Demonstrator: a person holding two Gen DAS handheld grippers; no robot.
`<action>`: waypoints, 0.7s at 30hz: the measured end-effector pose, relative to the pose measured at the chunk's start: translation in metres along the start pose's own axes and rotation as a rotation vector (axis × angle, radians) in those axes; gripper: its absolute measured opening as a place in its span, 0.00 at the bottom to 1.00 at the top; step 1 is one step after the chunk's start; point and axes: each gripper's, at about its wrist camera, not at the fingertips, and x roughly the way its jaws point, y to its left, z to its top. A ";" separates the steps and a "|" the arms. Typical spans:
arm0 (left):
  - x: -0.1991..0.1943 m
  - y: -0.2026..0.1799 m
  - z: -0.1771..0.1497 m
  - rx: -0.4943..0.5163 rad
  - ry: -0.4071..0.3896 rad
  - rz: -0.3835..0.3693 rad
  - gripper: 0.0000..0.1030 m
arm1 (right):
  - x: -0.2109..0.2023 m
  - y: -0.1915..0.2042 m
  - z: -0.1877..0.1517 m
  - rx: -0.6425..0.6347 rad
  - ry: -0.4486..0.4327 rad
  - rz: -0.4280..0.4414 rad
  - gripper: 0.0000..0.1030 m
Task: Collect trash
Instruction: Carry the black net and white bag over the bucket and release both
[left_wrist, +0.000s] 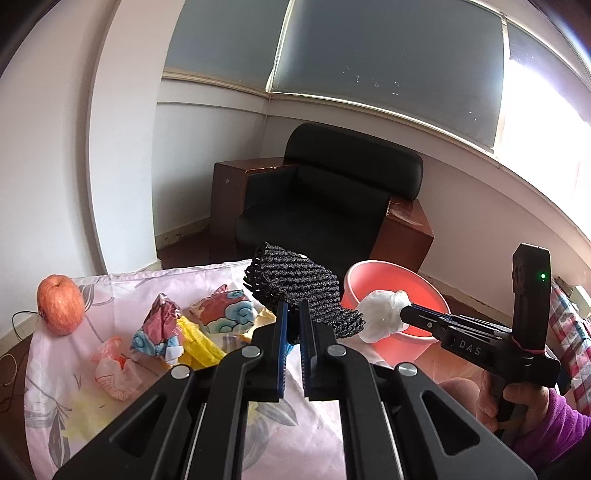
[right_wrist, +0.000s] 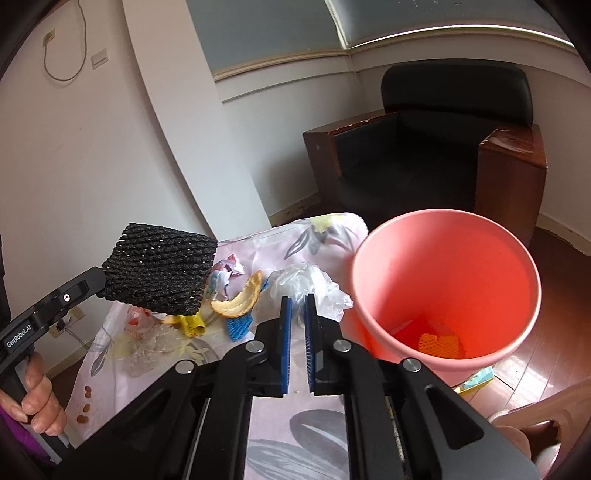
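Left claw (left_wrist: 291, 317) clamped the black foam net (left_wrist: 295, 284); right claw (right_wrist: 298, 306) gripped a crumpled clear plastic bag (right_wrist: 306, 284), with the pink bin (right_wrist: 443, 236) just to its right.

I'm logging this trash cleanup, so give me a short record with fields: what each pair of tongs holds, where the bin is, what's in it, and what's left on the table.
left tongs: shut on black foam net
right tongs: shut on clear plastic bag
bin: pink, beside the table's edge, open top
bin contents: one orange net piece
table: floral cloth cover
left on table: apple, snack wrappers, yellow wrapper, peel, blue net
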 end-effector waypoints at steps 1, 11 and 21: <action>0.003 -0.004 0.001 0.006 0.002 -0.005 0.05 | -0.002 -0.005 0.001 0.009 -0.005 -0.011 0.07; 0.037 -0.039 0.009 0.058 0.044 -0.051 0.05 | -0.017 -0.039 0.002 0.065 -0.055 -0.084 0.07; 0.067 -0.071 0.013 0.128 0.078 -0.075 0.05 | -0.018 -0.068 0.003 0.098 -0.080 -0.145 0.07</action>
